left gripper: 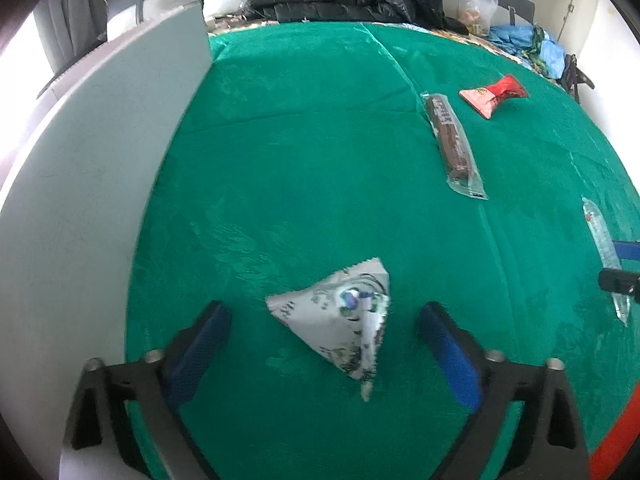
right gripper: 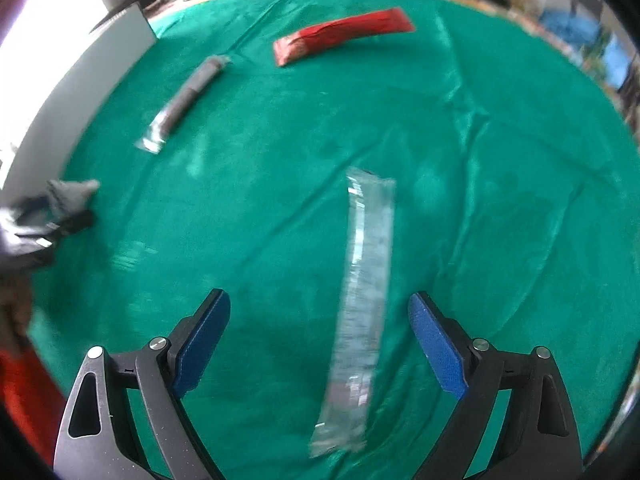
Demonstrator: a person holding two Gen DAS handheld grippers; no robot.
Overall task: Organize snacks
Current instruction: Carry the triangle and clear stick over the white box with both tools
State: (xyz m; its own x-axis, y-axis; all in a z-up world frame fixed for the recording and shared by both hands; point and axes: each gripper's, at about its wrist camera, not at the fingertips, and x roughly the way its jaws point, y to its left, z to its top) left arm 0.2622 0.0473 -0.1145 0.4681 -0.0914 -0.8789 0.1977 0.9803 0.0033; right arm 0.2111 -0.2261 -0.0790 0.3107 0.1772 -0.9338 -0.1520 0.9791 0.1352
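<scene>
Left tool (left gripper: 324, 336) spread wide around the white pyramid packet (left gripper: 340, 320) on the green-covered counter (left gripper: 304, 140), pads clear of it. Right tool (right gripper: 319, 332) gapes over the clear sachet (right gripper: 364, 280), not touching. Brown bar (left gripper: 450, 140) and red wrapper (left gripper: 494, 94) lie farther back; no container holds any.

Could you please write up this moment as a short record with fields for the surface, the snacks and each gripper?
surface: green cloth
white board: along the cloth's left edge
left gripper: open, astride the white triangular packet
right gripper: open, over the clear long packet
lying apart: brown bar, red packet
</scene>
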